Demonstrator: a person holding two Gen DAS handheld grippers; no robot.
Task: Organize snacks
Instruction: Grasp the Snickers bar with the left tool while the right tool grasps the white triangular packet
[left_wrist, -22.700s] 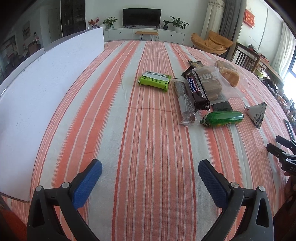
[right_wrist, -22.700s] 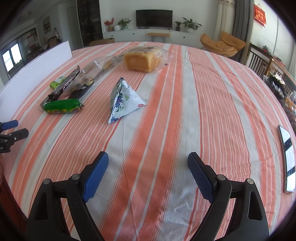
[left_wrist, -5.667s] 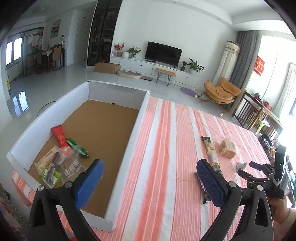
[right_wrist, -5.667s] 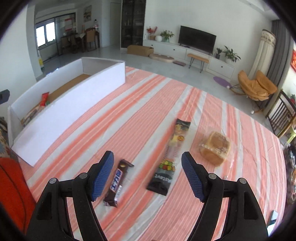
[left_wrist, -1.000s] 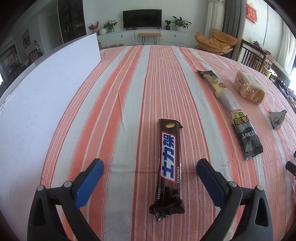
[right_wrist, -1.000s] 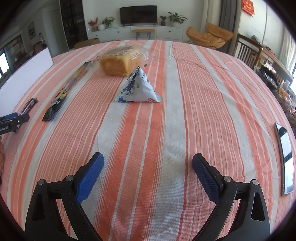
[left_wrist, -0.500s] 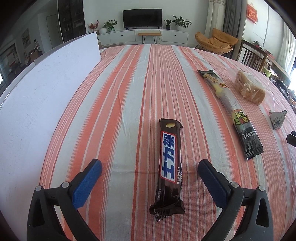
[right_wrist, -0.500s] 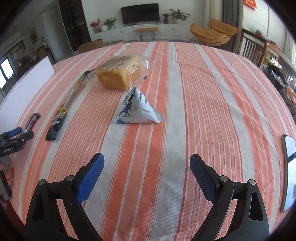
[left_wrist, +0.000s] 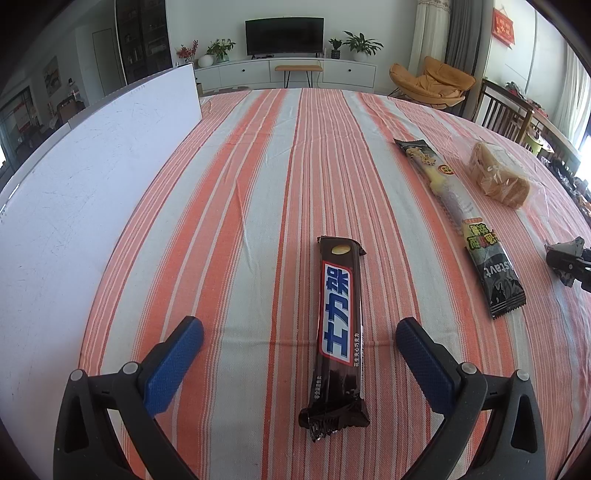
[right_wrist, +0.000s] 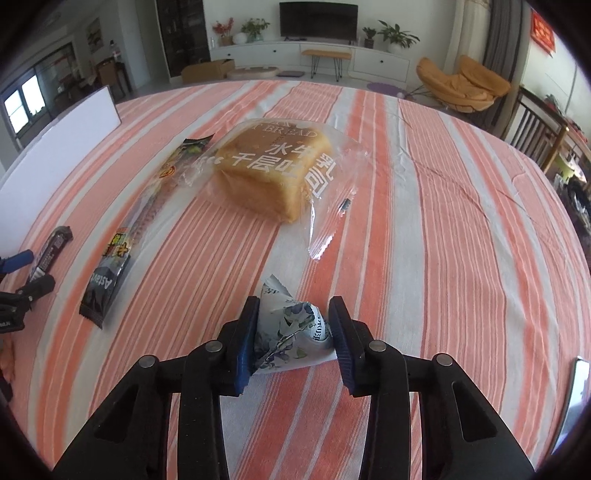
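My left gripper (left_wrist: 300, 334) is open, its blue pads either side of a dark chocolate bar (left_wrist: 338, 319) that lies lengthwise on the striped tablecloth. My right gripper (right_wrist: 293, 319) is closed on a small white triangular snack pouch (right_wrist: 290, 326) resting on the cloth. Beyond it lie a bagged bread loaf (right_wrist: 273, 175) and a long black wafer packet (right_wrist: 127, 232). The loaf (left_wrist: 496, 179) and the wafer packet (left_wrist: 461, 221) also show at the right of the left wrist view. The white box wall (left_wrist: 85, 177) stands at the left.
The right gripper's tips and the pouch show at the right edge of the left wrist view (left_wrist: 567, 258). A phone (right_wrist: 574, 391) lies at the table's right edge. Chairs (left_wrist: 502, 110) stand beyond the table.
My right gripper has moved forward onto the triangular pouch and closed on it. My left gripper has stayed open over the chocolate bar.
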